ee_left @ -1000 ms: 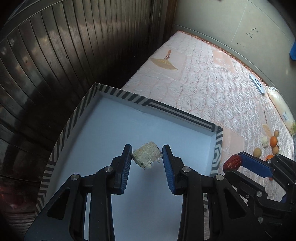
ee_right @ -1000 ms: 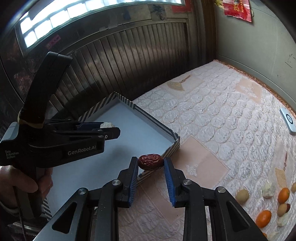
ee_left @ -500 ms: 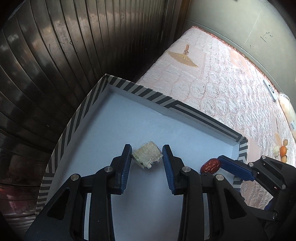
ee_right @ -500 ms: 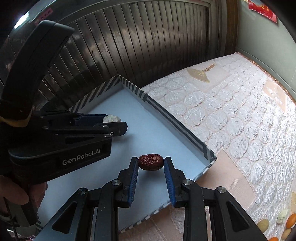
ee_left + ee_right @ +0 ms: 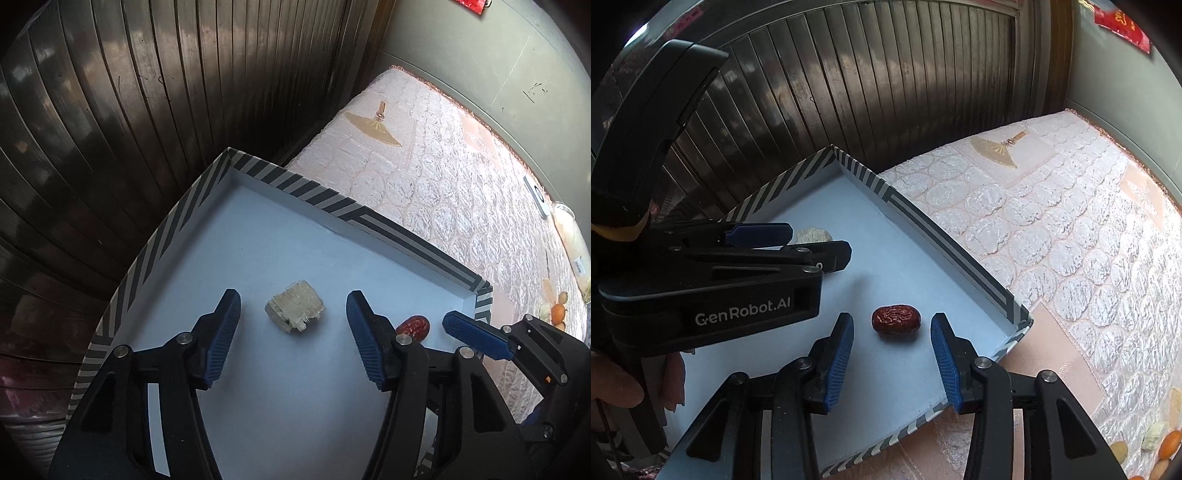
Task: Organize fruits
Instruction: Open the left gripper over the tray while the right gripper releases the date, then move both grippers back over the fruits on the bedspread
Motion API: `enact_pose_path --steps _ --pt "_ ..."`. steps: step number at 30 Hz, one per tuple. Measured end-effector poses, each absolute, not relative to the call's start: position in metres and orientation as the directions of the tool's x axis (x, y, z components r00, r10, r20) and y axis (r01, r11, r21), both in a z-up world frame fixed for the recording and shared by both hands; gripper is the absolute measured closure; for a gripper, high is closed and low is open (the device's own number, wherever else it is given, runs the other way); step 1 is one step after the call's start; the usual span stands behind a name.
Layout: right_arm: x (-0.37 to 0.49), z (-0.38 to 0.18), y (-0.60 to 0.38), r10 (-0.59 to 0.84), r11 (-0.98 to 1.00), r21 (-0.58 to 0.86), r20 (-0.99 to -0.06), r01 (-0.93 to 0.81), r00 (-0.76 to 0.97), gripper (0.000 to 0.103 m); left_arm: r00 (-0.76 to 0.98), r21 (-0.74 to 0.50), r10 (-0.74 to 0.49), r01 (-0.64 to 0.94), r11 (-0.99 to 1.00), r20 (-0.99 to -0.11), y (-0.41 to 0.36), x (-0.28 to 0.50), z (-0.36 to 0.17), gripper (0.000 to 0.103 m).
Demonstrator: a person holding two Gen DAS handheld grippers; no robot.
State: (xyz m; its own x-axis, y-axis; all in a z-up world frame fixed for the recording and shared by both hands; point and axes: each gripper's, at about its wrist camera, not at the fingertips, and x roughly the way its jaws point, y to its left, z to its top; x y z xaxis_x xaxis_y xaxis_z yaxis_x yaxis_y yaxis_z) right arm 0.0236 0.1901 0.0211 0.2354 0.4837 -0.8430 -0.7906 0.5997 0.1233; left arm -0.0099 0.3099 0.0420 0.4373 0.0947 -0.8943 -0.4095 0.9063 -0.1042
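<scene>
Left tool [image 5: 293, 332]: jaws just been opening, now spread, pads clear on both sides of a pale chunk [image 5: 295, 312] lying loose on the tray [image 5: 207, 192] floor between them.

Right tool [image 5: 892, 360]: jaws likewise just been opening, now spread, a red date [image 5: 895, 324] lying free on the tray floor between the pads, touching neither.

Pale chunk: blocky, fibrous, ragged at the edges; probably light and crumbly. Best taken across its two flatter sides, gently, to avoid shedding bits.

Red date: small, oval, wrinkled skin; likely light, slightly yielding, not slippery. Best pinched across the short middle, not end to end, lest it pop out sideways.

Tray: shallow, pale blue floor, striped rim; set on the near left end of a bed [image 5: 443, 177], against a dark slatted wall. Date near the right rim, chunk further left.

Remaining fruit [image 5: 557, 312]: small cluster far right on the bed, orange and pale pieces, well apart from the tray, not yet sorted. Round ones likely to roll on the quilted cover.

White flat device [image 5: 537, 194]: far right of the bed, near the wall.
</scene>
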Motion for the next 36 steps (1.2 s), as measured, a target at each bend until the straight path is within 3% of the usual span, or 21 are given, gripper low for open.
enact_pose_path --steps 8,18,36 --pt "0.01 0.055 0.138 0.535 0.663 0.153 -0.782 -0.732 0.321 0.061 0.507 -0.094 0.106 -0.354 0.931 -0.855 0.279 -0.019 0.078 0.043" --pt "0.002 0.071 0.047 0.476 0.812 0.167 -0.745 -0.559 0.468 0.061 0.543 -0.099 0.036 -0.218 0.971 -0.839 0.201 -0.007 0.094 0.043" --pt "-0.024 0.057 -0.111 0.295 0.943 0.15 -0.787 -0.296 0.541 0.06 0.477 -0.115 -0.105 0.008 0.993 -0.873 0.073 0.011 0.075 0.043"
